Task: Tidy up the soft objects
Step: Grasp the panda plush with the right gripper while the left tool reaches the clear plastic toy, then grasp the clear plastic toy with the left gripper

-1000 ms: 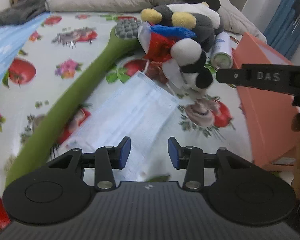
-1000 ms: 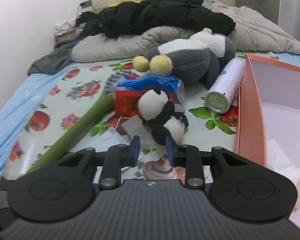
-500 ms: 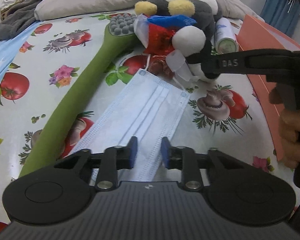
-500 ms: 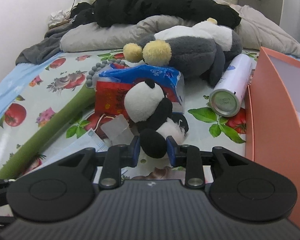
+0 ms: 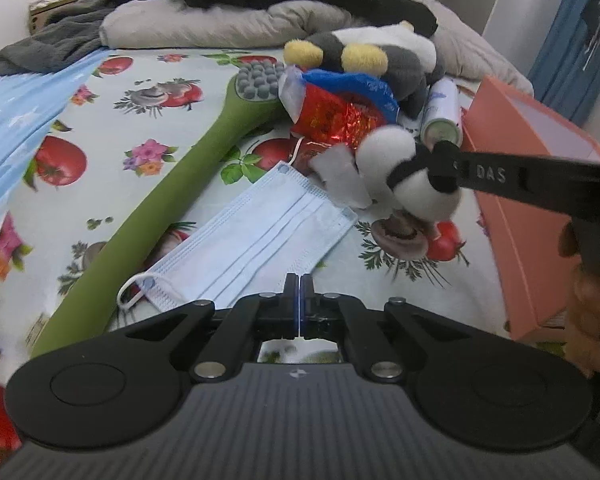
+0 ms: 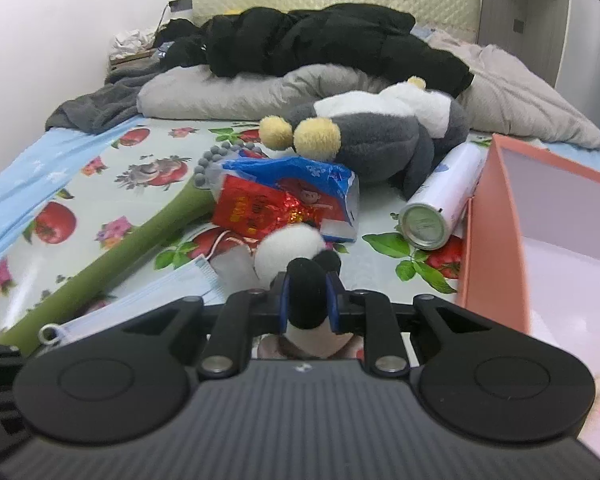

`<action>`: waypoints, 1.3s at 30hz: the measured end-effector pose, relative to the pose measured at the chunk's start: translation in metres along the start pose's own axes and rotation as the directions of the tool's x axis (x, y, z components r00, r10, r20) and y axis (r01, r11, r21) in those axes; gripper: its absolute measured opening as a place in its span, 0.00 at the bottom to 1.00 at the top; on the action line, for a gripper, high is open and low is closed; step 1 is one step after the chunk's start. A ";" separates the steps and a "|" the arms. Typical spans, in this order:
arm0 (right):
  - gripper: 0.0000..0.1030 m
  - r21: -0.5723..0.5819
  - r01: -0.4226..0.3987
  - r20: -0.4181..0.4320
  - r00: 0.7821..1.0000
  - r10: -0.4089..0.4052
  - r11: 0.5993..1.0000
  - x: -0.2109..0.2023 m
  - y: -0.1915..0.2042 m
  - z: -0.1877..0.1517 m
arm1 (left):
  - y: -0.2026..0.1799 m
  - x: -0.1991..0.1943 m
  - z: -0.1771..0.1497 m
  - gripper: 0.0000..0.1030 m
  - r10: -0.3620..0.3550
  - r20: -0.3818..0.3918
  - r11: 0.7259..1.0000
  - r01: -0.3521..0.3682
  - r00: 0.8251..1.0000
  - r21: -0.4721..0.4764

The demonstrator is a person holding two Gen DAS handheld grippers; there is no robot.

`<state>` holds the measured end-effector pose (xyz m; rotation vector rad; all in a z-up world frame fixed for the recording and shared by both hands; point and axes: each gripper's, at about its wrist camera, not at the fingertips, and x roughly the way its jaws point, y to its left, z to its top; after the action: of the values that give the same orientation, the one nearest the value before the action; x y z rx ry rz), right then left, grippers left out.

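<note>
The right gripper's fingers are closing on one small panda plush beside the pink box; the left gripper is pinched shut, empty, near one face mask.

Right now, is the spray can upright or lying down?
Lying down. The spray can rests on its side on the bed sheet, round end toward the camera, between the big plush toy and the pink box.

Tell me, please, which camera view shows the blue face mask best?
The left wrist view: the face mask lies flat on the bedsheet, nearly whole, with pleats and an ear loop visible; only its near edge hides behind the shut left tool. The right wrist view shows just a corner and a loop.
</note>
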<state>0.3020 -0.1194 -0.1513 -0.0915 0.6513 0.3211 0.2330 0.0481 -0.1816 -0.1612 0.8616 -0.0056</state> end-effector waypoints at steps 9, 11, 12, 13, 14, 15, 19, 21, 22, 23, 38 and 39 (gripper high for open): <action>0.21 -0.042 0.008 0.006 1.000 -0.008 0.999 -0.050 0.006 -0.027 | 0.001 -0.034 -0.020 0.01 0.011 0.028 1.000 -0.011 1.000 -0.014; 0.21 -0.059 0.004 -0.002 1.000 -0.004 0.998 -0.057 0.008 -0.035 | 0.002 -0.034 -0.020 0.04 0.011 0.027 1.000 -0.011 1.000 -0.001; 0.21 -0.067 0.004 -0.006 1.000 -0.004 0.998 -0.060 0.009 -0.039 | 0.003 -0.033 -0.020 0.06 0.016 0.022 1.000 -0.016 1.000 0.006; 0.21 -0.074 0.000 -0.013 1.000 -0.001 0.997 -0.062 0.010 -0.043 | 0.003 -0.031 -0.020 0.14 0.018 0.019 1.000 -0.018 1.000 0.016; 0.22 -0.085 -0.011 -0.022 1.000 0.009 0.996 -0.065 0.012 -0.048 | 0.002 -0.029 -0.020 0.29 0.011 0.016 0.999 -0.011 1.000 0.031; 0.22 -0.090 -0.021 -0.030 0.999 0.019 0.996 -0.067 0.013 -0.052 | 0.000 -0.027 -0.019 0.37 0.006 0.014 0.999 -0.007 1.000 0.047; 0.21 -0.121 -0.042 -0.039 0.999 0.037 0.992 -0.073 0.016 -0.065 | -0.005 -0.017 -0.015 0.43 0.019 0.038 0.997 -0.022 0.999 0.072; 0.21 -0.128 -0.046 -0.036 0.998 0.042 0.991 -0.075 0.017 -0.068 | -0.003 -0.008 -0.009 0.43 0.004 0.032 0.999 -0.005 0.999 0.032; 0.21 -0.130 -0.049 -0.035 0.998 0.044 0.990 -0.075 0.017 -0.069 | -0.001 -0.004 -0.005 0.43 -0.007 0.030 1.000 0.007 1.000 0.009; 0.21 -0.134 -0.056 -0.038 0.998 0.051 0.989 -0.075 0.017 -0.071 | -0.001 -0.001 -0.001 0.43 -0.012 0.033 1.000 0.013 0.999 -0.012; 0.52 -0.163 -0.148 -0.068 0.988 0.139 0.975 -0.066 0.020 -0.071 | 0.002 0.058 0.048 0.43 -0.011 0.036 0.988 0.016 0.999 -0.153; 0.52 -0.177 -0.147 -0.070 0.988 0.137 0.973 -0.063 0.021 -0.070 | 0.002 0.061 0.049 0.43 -0.013 0.035 0.987 0.018 0.999 -0.159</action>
<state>0.2072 -0.1290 -0.1684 -0.2301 0.6858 0.5178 0.3094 0.0529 -0.1970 -0.3170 0.8267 0.0518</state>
